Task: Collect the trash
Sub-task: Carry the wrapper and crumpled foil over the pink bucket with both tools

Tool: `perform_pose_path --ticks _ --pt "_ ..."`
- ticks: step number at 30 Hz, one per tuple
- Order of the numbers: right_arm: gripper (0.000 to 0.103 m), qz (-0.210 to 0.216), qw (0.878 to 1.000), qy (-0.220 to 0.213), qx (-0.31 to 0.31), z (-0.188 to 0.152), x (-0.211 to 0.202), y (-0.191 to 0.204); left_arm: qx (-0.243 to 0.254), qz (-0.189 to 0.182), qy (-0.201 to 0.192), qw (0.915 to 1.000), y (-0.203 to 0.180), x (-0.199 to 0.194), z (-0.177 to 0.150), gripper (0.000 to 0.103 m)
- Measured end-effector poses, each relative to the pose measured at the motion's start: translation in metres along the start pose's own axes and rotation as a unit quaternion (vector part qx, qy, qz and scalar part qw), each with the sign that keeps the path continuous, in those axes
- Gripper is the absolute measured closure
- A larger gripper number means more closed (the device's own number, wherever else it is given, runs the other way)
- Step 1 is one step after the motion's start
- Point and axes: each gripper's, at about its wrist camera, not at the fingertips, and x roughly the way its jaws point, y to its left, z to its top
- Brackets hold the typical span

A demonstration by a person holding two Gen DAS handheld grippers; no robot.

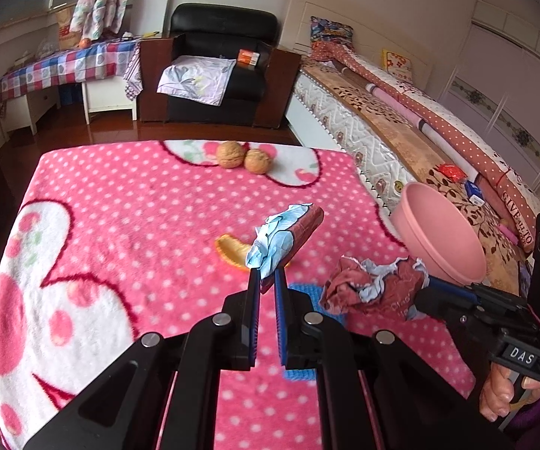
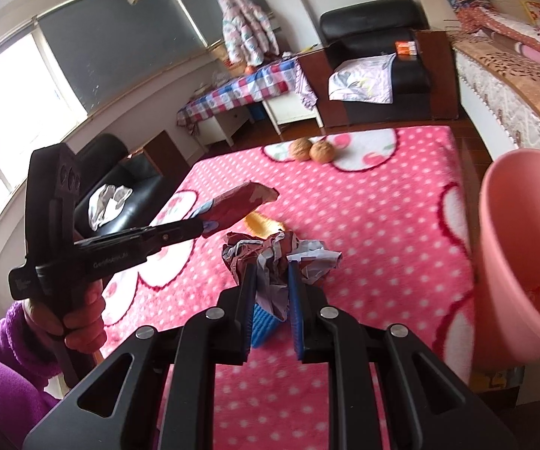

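Bench (image 1: pixel 120 202) draped in a pink polka-dot blanket with large white flower shapes, bed (image 1: pixel 401 127) along its right side. Pink bin (image 1: pixel 442 240) stands at the bench's right edge, mouth tipped toward the bench, near the right tongs. Two walnuts (image 1: pixel 243 155) sit touching each other at the far end of the bench, well apart from everything else. Right tongs (image 2: pixel 271 273) clenched on a crumpled wrapper (image 2: pixel 277 258), maroon outside and pale blue-grey inside, held clear above the blanket. Left tongs (image 1: pixel 268 275) clenched on a folded wrapper (image 1: pixel 284 236) of the same maroon and pale blue, sticking up and away from the tips, also off the blanket. An orange peel (image 1: pixel 232 249) lies on the blanket just beyond the left tongs, partly hidden by the folded wrapper. A blue ribbed piece (image 2: pixel 264 322) lies on the blanket under the tongs; what it is cannot be told. Both handles gripped by hands, purple sleeve (image 2: pixel 3 367) at the near edge.
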Motion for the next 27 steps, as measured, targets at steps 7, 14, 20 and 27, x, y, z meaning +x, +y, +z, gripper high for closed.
perform_pose_path --ticks 7,14,20,27 --pt "0.086 -0.025 0.999 -0.033 0.024 0.006 -0.022 -0.021 0.018 -0.012 -0.001 0.9998 -0.023 0.004 0.008 0.096" --pt "0.086 -0.058 0.995 -0.071 0.048 0.011 -0.045 -0.043 0.036 -0.029 -0.005 0.9989 -0.046 0.007 0.016 0.096" --pt "0.086 -0.1 0.988 -0.094 0.069 0.012 -0.061 -0.061 0.057 -0.042 -0.005 0.9975 -0.066 0.01 0.022 0.096" --pt "0.086 -0.154 0.977 -0.109 0.103 0.009 -0.075 -0.087 0.073 -0.05 -0.003 0.9961 -0.084 0.012 0.025 0.096"
